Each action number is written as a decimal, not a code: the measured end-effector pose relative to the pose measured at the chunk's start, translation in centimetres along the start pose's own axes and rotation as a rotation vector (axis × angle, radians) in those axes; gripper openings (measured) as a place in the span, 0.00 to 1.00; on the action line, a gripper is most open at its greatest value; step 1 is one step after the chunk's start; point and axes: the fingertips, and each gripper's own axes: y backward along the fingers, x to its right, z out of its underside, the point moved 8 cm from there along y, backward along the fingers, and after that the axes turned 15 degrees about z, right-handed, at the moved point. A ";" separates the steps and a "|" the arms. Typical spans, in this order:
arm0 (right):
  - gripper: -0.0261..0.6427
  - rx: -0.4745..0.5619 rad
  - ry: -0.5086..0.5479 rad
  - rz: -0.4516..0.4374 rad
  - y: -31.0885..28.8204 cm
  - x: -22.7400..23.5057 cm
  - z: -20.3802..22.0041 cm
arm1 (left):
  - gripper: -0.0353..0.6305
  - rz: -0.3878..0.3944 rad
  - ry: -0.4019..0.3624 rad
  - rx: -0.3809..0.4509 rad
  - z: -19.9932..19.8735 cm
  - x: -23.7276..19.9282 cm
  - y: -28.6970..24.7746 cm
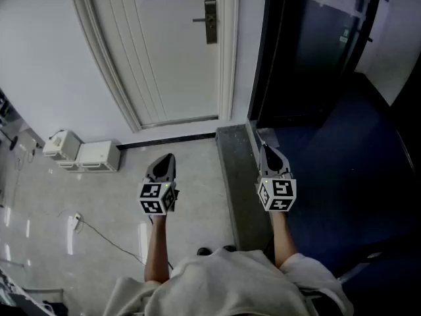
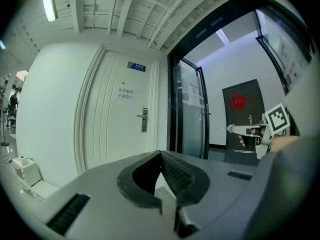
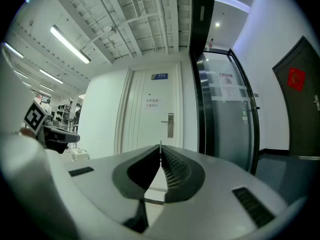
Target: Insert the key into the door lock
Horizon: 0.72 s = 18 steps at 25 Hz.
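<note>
The white door stands shut ahead, with its dark lock plate and lever handle well beyond both grippers. The lock is small and far off in the right gripper view, and the lock looks the same in the left gripper view. My right gripper is shut on a thin metal key whose tip pokes out between the jaw tips. The left gripper view shows that key pointing level from the right gripper. My left gripper is shut with nothing in it.
A glass door in a black frame stands right of the white door, above dark blue floor. A grey stone threshold runs between my grippers. White boxes and a cable lie on the floor at left.
</note>
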 end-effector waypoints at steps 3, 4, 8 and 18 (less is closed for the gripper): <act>0.08 -0.004 -0.001 0.000 0.2 -0.1 0.2 | 0.08 0.003 -0.003 0.001 -0.1 0.1 0.0; 0.08 -0.006 -0.001 -0.001 0.2 -0.1 0.3 | 0.08 0.002 -0.001 0.001 0.0 0.1 0.1; 0.08 -0.011 -0.002 -0.003 0.6 0.2 0.6 | 0.08 0.000 0.001 -0.003 0.3 0.8 0.3; 0.08 0.001 -0.002 -0.022 0.7 1.6 0.4 | 0.08 0.000 0.003 -0.004 0.5 2.4 -0.7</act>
